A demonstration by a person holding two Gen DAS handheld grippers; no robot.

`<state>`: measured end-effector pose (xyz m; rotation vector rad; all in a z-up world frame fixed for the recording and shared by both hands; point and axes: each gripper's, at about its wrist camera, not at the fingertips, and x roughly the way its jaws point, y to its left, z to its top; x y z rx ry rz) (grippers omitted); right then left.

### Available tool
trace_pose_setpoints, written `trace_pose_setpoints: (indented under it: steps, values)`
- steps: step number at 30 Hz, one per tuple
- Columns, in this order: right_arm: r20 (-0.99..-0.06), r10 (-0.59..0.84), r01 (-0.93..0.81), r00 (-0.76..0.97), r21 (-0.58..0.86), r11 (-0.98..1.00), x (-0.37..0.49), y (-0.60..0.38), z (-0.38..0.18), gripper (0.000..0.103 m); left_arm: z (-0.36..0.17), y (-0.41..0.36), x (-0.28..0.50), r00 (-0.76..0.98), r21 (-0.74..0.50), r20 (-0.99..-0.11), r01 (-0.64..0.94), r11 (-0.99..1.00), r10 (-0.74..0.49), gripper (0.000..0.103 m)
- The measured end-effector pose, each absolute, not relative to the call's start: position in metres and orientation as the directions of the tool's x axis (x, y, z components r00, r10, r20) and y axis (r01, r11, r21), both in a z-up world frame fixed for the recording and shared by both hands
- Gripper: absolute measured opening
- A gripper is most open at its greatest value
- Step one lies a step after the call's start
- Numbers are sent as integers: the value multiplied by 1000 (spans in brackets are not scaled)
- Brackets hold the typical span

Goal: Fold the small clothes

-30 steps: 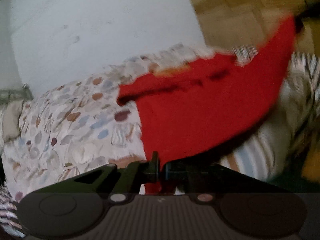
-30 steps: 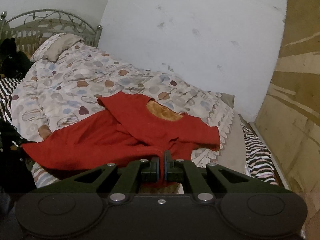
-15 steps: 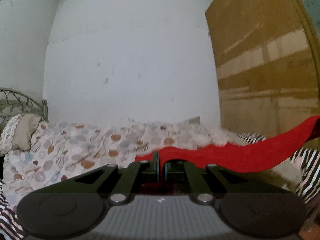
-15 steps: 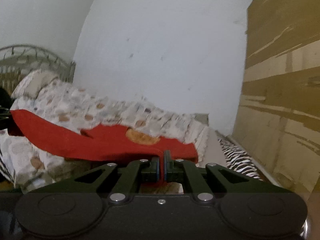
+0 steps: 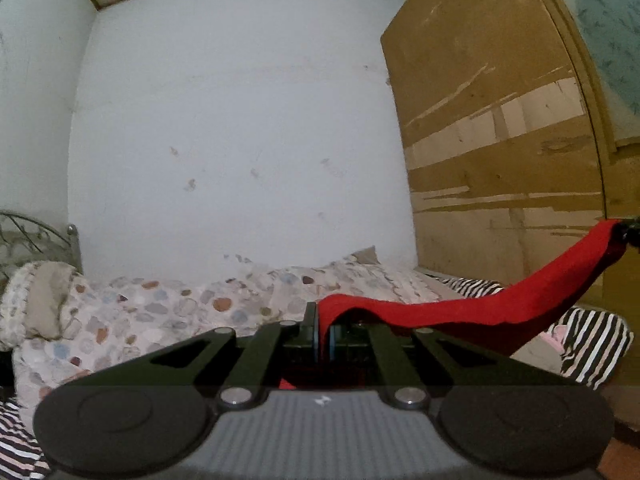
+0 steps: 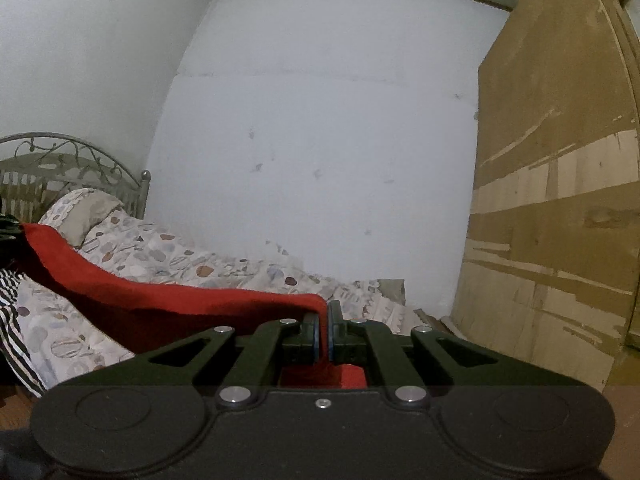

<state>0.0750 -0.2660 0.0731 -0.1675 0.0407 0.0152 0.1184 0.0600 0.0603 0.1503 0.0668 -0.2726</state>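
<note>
Plainly, no readable writing shows anywhere; the only mark is a small pale emblem on the ribbed grey housing of the left gripper, too small to make out. That gripper's matte black fingers, lined with thin blue pads, are pinched together on an edge of the red garment, a soft, thick-looking knit that sags in a smooth curve from the pinch and rises toward the far right of the left wrist view, where a dark shape holds its other end. The right gripper is likewise closed tight on the same red garment, whose cloth sweeps off to the left in a long drooping band and folds down below the fingers. So the garment hangs stretched between the two grippers, lifted above the bed rather than lying flat on it. Beneath it lies a rumpled quilt printed with rounded pebble shapes in brown, blue and grey, with a beige pillow at the head. A curled metal headboard with vine-like scrollwork stands behind the pillow. Black-and-white striped fabric shows at the bed's edges. Behind is a scuffed white plaster wall, and to the right a brown wooden panel with its surface veneer torn away in pale strips.
</note>
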Motion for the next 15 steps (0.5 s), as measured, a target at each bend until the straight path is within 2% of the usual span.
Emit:
trace_pose_setpoints:
  steps: [6,15]
  values:
    - [-71,9,-20,997,-159,987,129,-279,74,2,68,49,179,952,157,-160,284,946,-260,5]
    - [-125,9,-38,992,-239,970,266,-290,69,3,67,42,316,921,126,-290,305,944,-259,5]
